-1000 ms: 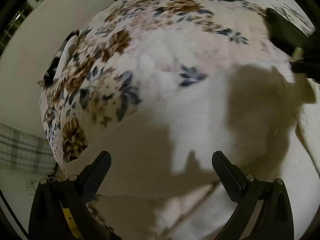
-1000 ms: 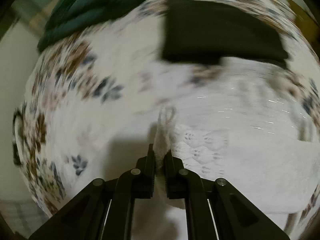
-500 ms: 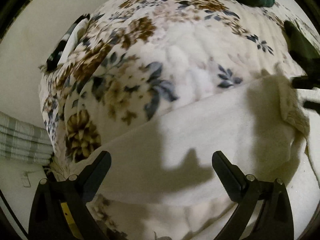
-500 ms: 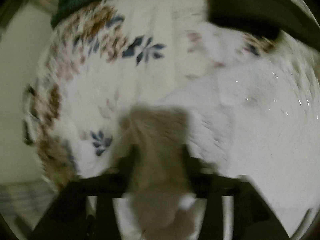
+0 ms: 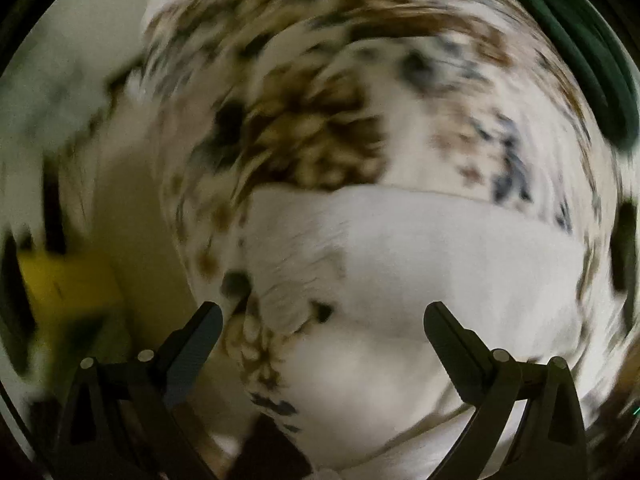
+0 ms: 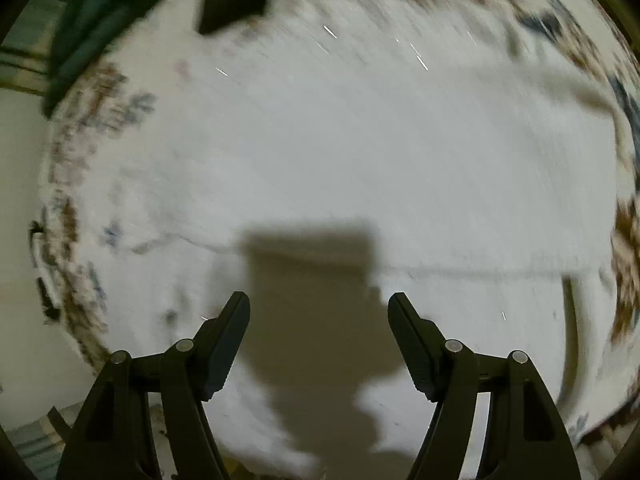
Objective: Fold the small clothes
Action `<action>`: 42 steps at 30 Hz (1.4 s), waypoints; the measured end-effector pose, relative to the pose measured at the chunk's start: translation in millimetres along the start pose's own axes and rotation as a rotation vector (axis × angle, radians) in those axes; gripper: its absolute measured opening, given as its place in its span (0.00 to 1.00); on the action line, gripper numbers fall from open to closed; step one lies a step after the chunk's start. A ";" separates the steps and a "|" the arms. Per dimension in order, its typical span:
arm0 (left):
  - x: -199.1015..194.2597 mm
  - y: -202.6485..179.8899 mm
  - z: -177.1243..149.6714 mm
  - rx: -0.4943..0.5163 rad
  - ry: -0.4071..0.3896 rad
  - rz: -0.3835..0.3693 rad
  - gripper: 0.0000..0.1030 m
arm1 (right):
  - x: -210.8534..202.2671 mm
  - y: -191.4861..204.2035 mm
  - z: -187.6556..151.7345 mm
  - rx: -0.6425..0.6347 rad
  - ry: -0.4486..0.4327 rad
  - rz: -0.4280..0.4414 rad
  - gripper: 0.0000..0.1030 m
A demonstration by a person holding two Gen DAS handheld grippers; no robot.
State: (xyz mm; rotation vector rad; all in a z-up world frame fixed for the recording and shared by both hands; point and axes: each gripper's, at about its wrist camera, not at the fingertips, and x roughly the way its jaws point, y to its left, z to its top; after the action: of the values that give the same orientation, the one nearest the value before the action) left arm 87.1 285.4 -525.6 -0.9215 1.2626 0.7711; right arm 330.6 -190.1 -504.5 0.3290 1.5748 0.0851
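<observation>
Since a second ago my right tongs (image 6: 319,308) have let go of the white cloth (image 6: 340,152) and now hang spread over it, empty. One flowered blanket (image 5: 320,128) lies under everything. One white cloth spreads ahead of both tongs. One dark folded garment (image 6: 236,4) sits far ahead, leftward. My left tongs (image 5: 320,320) gape, holding nothing.

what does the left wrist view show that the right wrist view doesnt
Only the left wrist view shows a blurred yellow object beyond the bed's edge and a large brown flower print. Only the right wrist view shows a flat black folded cloth and the tongs' shadow. Both show the white fleecy garment on the floral bedspread, a dark green fabric, and open, empty tongs: left, right.
</observation>
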 end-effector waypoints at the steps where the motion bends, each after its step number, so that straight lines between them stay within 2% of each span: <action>1: 9.7 9.7 -0.2 -0.056 0.033 -0.046 0.99 | 4.0 -4.7 -3.3 0.012 0.011 -0.007 0.71; 4: 35.3 25.0 -1.2 -0.197 0.079 -0.162 0.92 | 19.0 -13.8 -14.5 0.049 0.038 -0.019 0.71; 5: 41.1 26.4 -0.4 -0.227 0.074 -0.188 0.90 | 22.2 -13.0 -16.4 0.049 0.039 -0.023 0.71; 6: 45.6 26.8 1.1 -0.247 0.070 -0.193 0.83 | 24.6 -11.9 -17.7 0.044 0.036 -0.029 0.71; 8: 54.7 25.6 6.3 -0.287 0.049 -0.199 0.61 | 27.9 -8.2 -18.5 0.029 0.030 -0.043 0.71; 9: 57.0 23.6 10.1 -0.297 0.034 -0.180 0.30 | 30.3 -6.2 -19.2 0.016 0.025 -0.053 0.71; 10: 56.5 22.5 13.7 -0.302 0.017 -0.163 0.17 | 31.2 -2.3 -17.8 0.010 0.023 -0.061 0.71; 13: 38.7 18.8 18.4 -0.291 -0.078 -0.131 0.16 | 29.7 2.6 -18.1 -0.006 0.004 -0.067 0.71; 15: 20.6 7.1 21.0 -0.224 -0.136 -0.085 0.15 | 23.6 3.2 -18.5 -0.021 -0.017 -0.070 0.71; 20: -28.6 -30.2 23.9 -0.070 -0.249 -0.056 0.15 | 7.3 -6.8 -19.3 -0.041 -0.065 -0.089 0.71; 23: -63.9 -85.2 22.6 0.083 -0.344 -0.060 0.15 | 1.1 -8.8 -18.1 -0.041 -0.085 -0.094 0.71; 25: -83.5 -130.9 17.6 0.207 -0.407 -0.068 0.15 | -8.6 -24.8 -18.6 -0.042 -0.110 -0.105 0.77; 28: -102.2 -203.1 0.2 0.388 -0.472 -0.091 0.15 | -20.4 -45.5 -5.9 -0.015 -0.123 -0.109 0.77; 32: -116.8 -304.1 -45.0 0.603 -0.515 -0.179 0.15 | -40.4 -104.9 1.7 0.065 -0.132 -0.089 0.77; 36: -118.6 -406.0 -118.0 0.829 -0.510 -0.298 0.15 | -59.3 -156.8 5.5 0.112 -0.157 -0.100 0.77; 37: -115.2 -434.0 -147.7 0.903 -0.499 -0.332 0.15 | -63.8 -171.3 5.9 0.127 -0.161 -0.104 0.77; 40: -101.6 -482.0 -217.5 1.056 -0.436 -0.393 0.15 | -71.9 -208.9 6.3 0.180 -0.160 -0.111 0.77; 42: -86.7 -497.9 -251.3 1.123 -0.380 -0.409 0.15 | -76.5 -235.0 4.8 0.223 -0.156 -0.113 0.77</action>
State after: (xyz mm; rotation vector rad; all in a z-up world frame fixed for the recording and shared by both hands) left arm 403.4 -159.5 -382.2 -0.0727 0.9015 -0.1417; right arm 298.7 -434.8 -491.4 0.4101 1.4474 -0.2012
